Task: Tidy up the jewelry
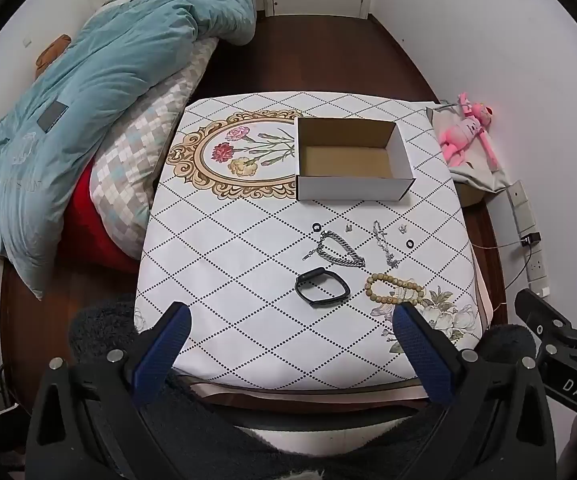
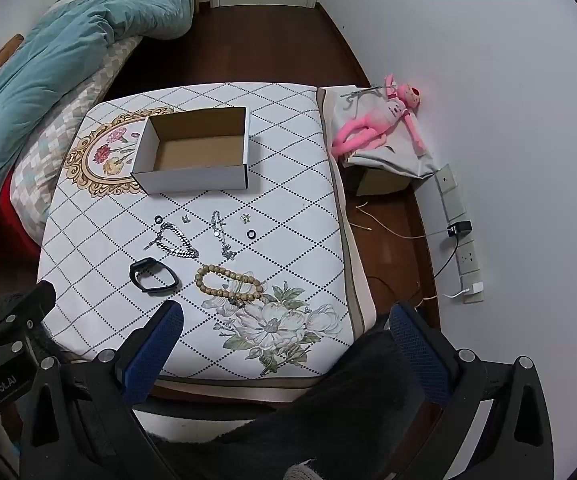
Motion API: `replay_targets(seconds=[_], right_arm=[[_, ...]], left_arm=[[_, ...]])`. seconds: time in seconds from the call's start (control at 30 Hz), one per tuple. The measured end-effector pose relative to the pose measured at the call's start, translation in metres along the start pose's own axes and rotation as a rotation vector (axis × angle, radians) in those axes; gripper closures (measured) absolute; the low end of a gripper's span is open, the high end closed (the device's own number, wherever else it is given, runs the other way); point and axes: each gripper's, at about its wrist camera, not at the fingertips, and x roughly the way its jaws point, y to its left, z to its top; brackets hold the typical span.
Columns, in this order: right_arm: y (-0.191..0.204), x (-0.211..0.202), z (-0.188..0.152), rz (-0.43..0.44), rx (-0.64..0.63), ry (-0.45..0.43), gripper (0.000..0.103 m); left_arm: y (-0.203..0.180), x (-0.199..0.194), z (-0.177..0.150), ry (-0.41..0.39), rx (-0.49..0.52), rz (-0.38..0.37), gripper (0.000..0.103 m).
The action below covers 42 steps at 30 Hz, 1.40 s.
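left gripper (image 1: pixel 292 328) wide open, right gripper (image 2: pixel 284 330) likewise, seemingly empty

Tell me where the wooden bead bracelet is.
In both views the wooden bead bracelet lies on the table's near right, beside the black smart band, by the flower print.

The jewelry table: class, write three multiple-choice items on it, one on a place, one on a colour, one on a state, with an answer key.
1. Where does the bead bracelet lie?
A. in the box
B. on the tablecloth, right of the black band
C. on the floor

2. What colour is the band beside it?
A. black
B. red
C. white

3. How does the cardboard box stand?
A. closed with a lid
B. tipped on its side
C. open and empty

Key:
1 B, the beads rest on the cloth right of the band.
2 A, the band is plainly black.
3 C, the bare brown floor of the box shows, no lid.
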Motion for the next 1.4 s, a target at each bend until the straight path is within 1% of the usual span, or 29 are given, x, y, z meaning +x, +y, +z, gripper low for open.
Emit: replay_targets(seconds=[0.4,0.5,0.53,0.8,1.4], right_arm=[[0.002,0.001,0.001,-0.004,0.002,-0.015,0.000],[-0.002,-0.005,0.004,-0.006,0.003,-0.015,0.000],[-0.002,-0.005,0.003,-0.006,0.003,-0.017,0.000],[-0.001,-0.009,0.004,-0.002,0.001,-0.032,0.000],[-0.003,-0.014,0.008,0.003,0.003,-0.040,0.000]], left_arm=[[0.000,0.002,0.002,-0.001,0.001,-0.003,0.000],[-0.001,0.003,0.003,-0.002,0.003,-0.007,0.000],[-0.003,-0.004,0.004,-0.008,0.002,-0.006,0.000],[-0.004,-0.011,0.007,-0.020,0.001,-0.019,0.000],[-0.007,-0.015,0.014,-0.022,-0.002,-0.025,0.000]])
